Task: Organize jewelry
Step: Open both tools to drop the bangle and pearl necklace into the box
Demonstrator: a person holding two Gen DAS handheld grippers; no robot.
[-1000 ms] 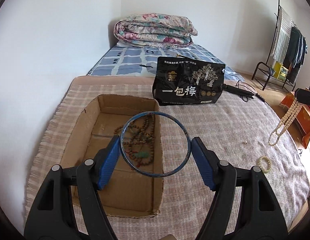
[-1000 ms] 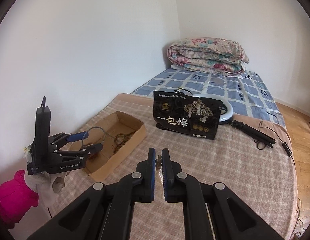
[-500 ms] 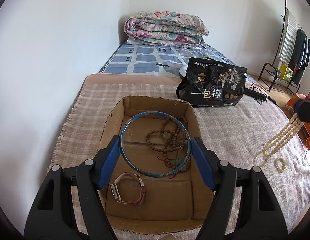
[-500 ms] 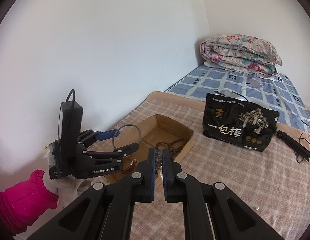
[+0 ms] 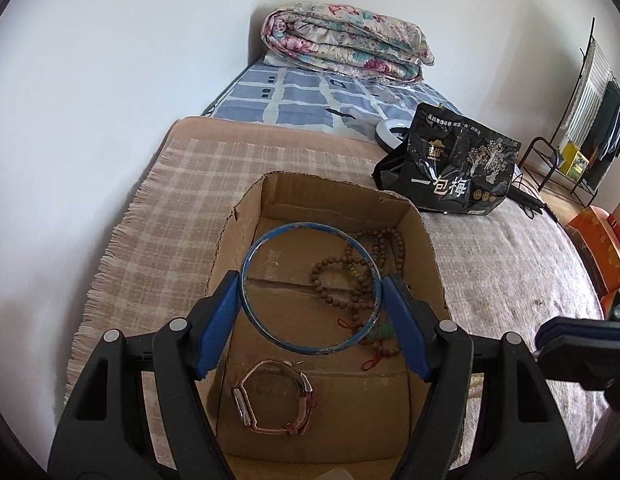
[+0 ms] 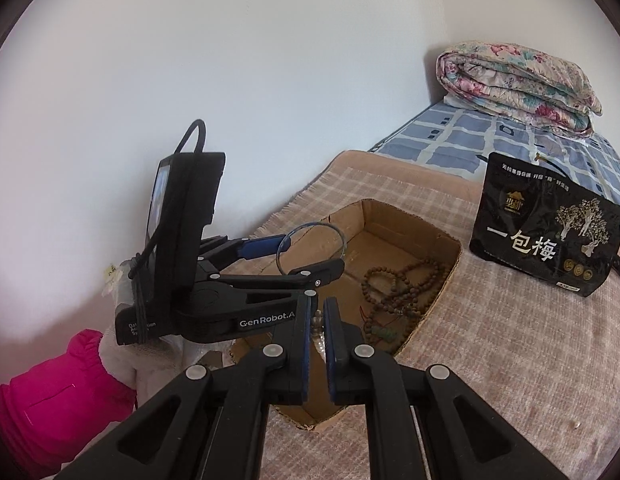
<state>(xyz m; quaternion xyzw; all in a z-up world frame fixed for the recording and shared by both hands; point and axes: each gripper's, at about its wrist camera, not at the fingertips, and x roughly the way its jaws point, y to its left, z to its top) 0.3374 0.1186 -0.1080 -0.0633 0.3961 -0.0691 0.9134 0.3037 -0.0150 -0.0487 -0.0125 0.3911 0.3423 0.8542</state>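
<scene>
My left gripper [image 5: 311, 292] is shut on a blue bangle [image 5: 310, 289] and holds it above the open cardboard box [image 5: 246, 216]. Inside the box lie brown bead strands [image 5: 352, 280] and a pink watch [image 5: 272, 402]. In the right wrist view the left gripper [image 6: 310, 248] holds the bangle [image 6: 310, 246] over the box [image 6: 442, 292]. My right gripper [image 6: 317, 320] is shut on a pearl necklace [image 6: 318, 328], of which only a few beads show between the fingers, just above the box's near right side. It also shows in the left wrist view [image 5: 582, 340].
The box sits on a checked blanket [image 5: 170, 216] on a bed. A black snack bag [image 5: 454, 168] stands behind the box. A folded floral quilt [image 5: 346, 44] lies at the far end. The wall is close on the left. A clothes rack [image 5: 582, 120] stands far right.
Both grippers have moved left toward the box. The bangle now hangs over the box's middle. The right gripper with the pearls has come right beside the box.
</scene>
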